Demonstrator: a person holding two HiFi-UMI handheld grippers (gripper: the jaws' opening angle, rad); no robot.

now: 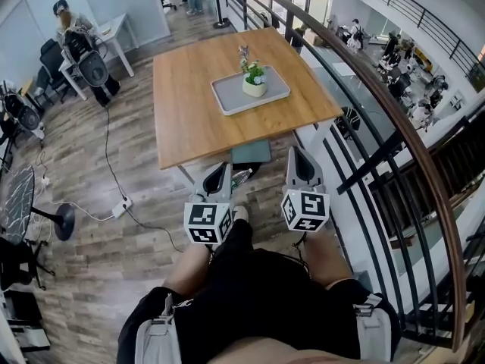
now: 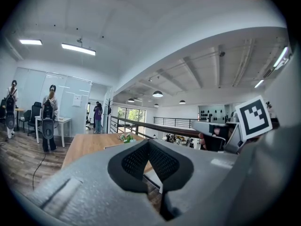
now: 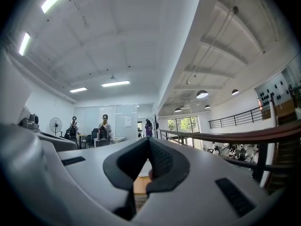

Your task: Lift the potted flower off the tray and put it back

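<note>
A small potted flower (image 1: 255, 82) in a white pot stands on a grey tray (image 1: 227, 97) on the wooden table (image 1: 189, 112). Both grippers hover short of the table's near edge, well apart from the tray, pointing toward it. My left gripper (image 1: 220, 171) is shut with nothing in it, its jaws meeting at the tips. My right gripper (image 1: 298, 158) is shut and empty too. In the left gripper view the closed left gripper (image 2: 148, 143) sits below the flower's leaves (image 2: 126, 138) far off, with the right gripper's marker cube (image 2: 254, 119) alongside. The right gripper view shows the right gripper (image 3: 148, 140) closed, hiding the tray.
A wood-and-metal railing (image 1: 394, 120) runs close along the right of the table. A seat (image 1: 250, 152) and a bottle (image 1: 241, 177) lie under the table's near edge. A cable and power strip (image 1: 121, 205) cross the floor at left. People stand by a desk (image 1: 114, 32) at the back left.
</note>
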